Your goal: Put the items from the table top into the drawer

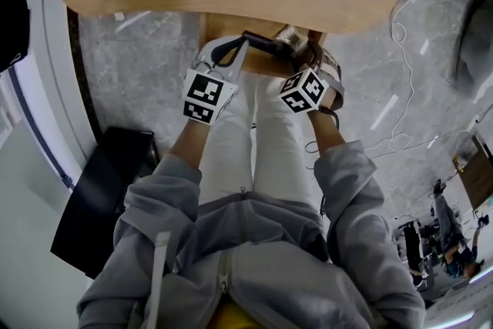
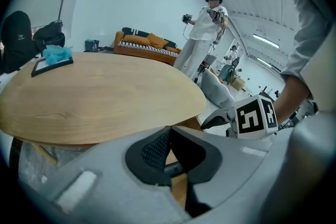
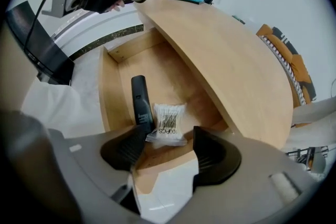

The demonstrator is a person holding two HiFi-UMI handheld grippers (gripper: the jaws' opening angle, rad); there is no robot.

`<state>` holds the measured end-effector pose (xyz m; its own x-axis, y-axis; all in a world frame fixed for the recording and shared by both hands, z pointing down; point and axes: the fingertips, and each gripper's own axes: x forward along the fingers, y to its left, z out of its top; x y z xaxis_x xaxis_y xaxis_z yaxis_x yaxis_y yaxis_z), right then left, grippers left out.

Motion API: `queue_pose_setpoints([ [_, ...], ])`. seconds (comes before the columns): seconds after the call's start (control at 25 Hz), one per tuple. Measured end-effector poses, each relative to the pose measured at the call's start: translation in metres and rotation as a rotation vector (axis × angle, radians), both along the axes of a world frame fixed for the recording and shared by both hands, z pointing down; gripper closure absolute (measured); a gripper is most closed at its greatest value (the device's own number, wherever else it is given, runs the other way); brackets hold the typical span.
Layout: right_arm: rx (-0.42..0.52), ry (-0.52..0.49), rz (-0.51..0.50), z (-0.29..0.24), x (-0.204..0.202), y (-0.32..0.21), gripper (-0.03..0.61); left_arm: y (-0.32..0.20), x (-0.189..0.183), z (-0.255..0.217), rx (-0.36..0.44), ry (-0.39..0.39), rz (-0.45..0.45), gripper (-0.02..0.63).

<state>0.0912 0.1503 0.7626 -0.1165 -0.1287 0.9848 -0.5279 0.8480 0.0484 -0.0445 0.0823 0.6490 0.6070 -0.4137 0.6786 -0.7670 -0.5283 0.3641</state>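
The wooden drawer [image 3: 157, 68] stands pulled out under the round table top [image 3: 236, 65], above my lap [image 1: 254, 119]. A long black item [image 3: 140, 103] and a clear packet of cotton swabs [image 3: 168, 122] lie on the drawer floor; both also show in the head view, the black item [image 1: 262, 42] and the packet [image 1: 293, 35]. My right gripper [image 3: 165, 147] hangs over the packet, pointing down, jaws wide open and touching nothing. My left gripper [image 2: 168, 134] sits at the drawer's front left [image 1: 223, 54], its fingertips meeting; drawer wood shows behind them.
A black tray with a blue cloth [image 2: 52, 57] and a black cap [image 2: 16, 34] sit at the table's far end. A black case [image 1: 100, 196] stands on the floor to my left, and cables [image 1: 400, 35] run across the floor on the right. A person [image 2: 202, 34] stands by an orange sofa [image 2: 147, 42].
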Motion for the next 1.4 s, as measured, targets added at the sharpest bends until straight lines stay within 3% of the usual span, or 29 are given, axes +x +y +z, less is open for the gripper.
queue_pose_setpoints([
  [0.24, 0.022, -0.039, 0.045, -0.035, -0.01, -0.008, 0.403, -0.004, 0.006, -0.026, 0.025, 0.0, 0.031, 0.611],
  [0.44, 0.062, -0.043, 0.067, -0.075, -0.016, -0.012, 0.578, 0.003, 0.015, -0.054, 0.036, 0.008, 0.055, 0.609],
  [0.76, 0.146, -0.073, 0.18, -0.168, -0.004, -0.029, 0.578, -0.004, 0.033, -0.126, 0.093, -0.002, 0.14, 0.611],
  [1.0, 0.324, -0.091, 0.229, -0.262, 0.017, -0.076, 0.579, -0.033, 0.046, -0.202, 0.201, 0.015, 0.162, 0.611],
  [1.24, 0.502, -0.217, 0.364, -0.374, 0.022, -0.116, 0.58, -0.065, 0.04, -0.295, 0.367, 0.013, 0.098, 0.611],
  [1.4, 0.638, -0.355, 0.44, -0.457, 0.014, -0.142, 0.58, -0.089, 0.026, -0.36, 0.457, 0.024, -0.033, 0.611],
])
